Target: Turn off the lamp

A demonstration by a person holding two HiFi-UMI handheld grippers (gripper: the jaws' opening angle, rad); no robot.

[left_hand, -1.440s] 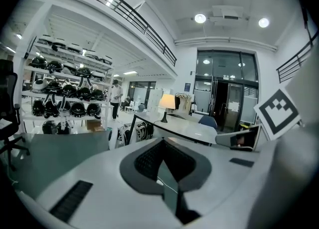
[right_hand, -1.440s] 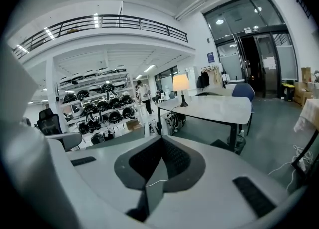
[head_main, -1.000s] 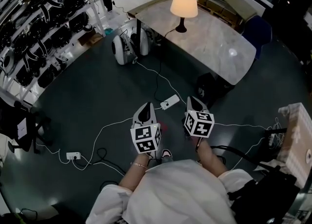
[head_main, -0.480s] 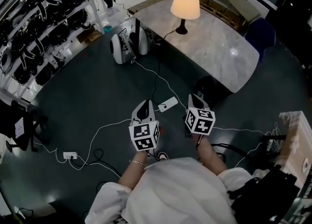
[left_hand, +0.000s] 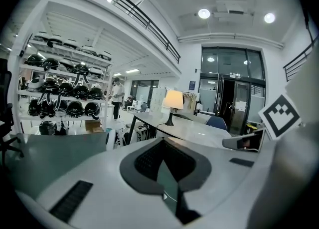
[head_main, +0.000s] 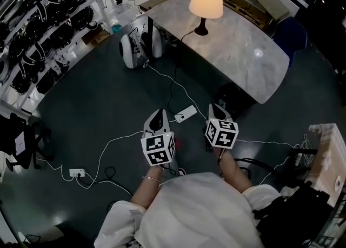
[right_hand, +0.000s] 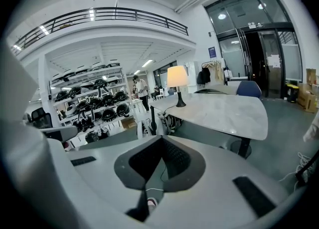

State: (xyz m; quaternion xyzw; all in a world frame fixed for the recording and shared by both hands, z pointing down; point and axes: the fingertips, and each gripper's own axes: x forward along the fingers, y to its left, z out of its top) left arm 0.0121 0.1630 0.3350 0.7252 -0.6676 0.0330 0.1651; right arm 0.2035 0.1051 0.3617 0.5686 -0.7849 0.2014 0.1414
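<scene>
The lamp (head_main: 205, 1), with a cream shade and a dark base, stands lit at the far end of the marble table (head_main: 243, 52). It also shows far ahead in the left gripper view (left_hand: 173, 101) and the right gripper view (right_hand: 177, 77). My left gripper (head_main: 157, 114) and right gripper (head_main: 215, 108) hang side by side over the dark floor, well short of the table. Both point toward it. Each is shut with nothing between its jaws (left_hand: 162, 141) (right_hand: 160, 139).
A white power strip (head_main: 187, 114) lies on the floor just ahead of the grippers, with a cable running up to the lamp. Another strip (head_main: 77, 172) lies at the left. Helmet shelves (head_main: 38, 31) line the left side. A white machine (head_main: 135, 47) stands by the table, a blue chair (head_main: 291, 33) at the right.
Both grippers have moved a little forward toward the table together with the person. The lamp stays lit and both grippers stay shut.
</scene>
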